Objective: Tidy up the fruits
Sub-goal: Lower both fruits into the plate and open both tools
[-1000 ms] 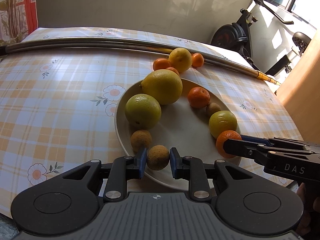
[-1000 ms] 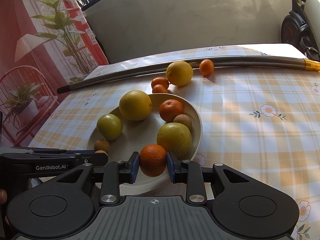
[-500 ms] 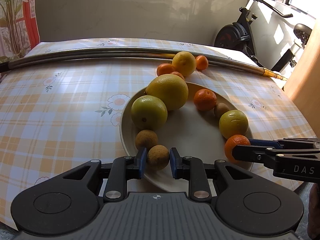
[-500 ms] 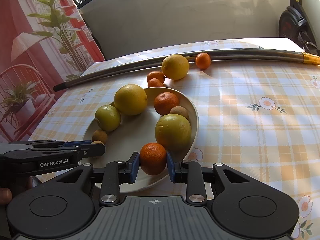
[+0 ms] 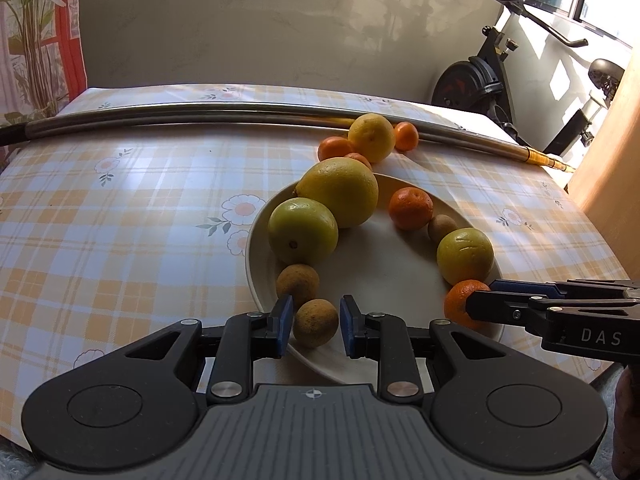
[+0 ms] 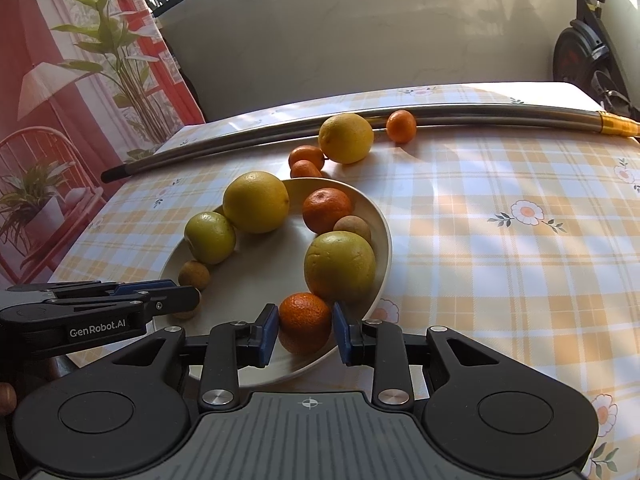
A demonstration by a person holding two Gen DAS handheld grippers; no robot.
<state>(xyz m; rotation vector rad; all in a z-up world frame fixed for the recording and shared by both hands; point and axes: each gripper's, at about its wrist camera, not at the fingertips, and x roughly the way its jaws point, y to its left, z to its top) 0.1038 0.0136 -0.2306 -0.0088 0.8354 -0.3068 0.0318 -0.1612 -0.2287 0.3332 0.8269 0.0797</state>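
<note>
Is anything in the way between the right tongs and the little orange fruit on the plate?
No. The right tongs are already shut on the small orange fruit at the near rim of the plate, with nothing visible between.

table [image 6: 500, 264]: checked cloth | on it: plate [image 6: 382, 236], metal pole [image 6: 480, 114], four loose citrus

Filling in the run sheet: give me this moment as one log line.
left gripper: jaws shut on brown fruit | right gripper: jaws shut on tangerine | both at plate near rim
</note>
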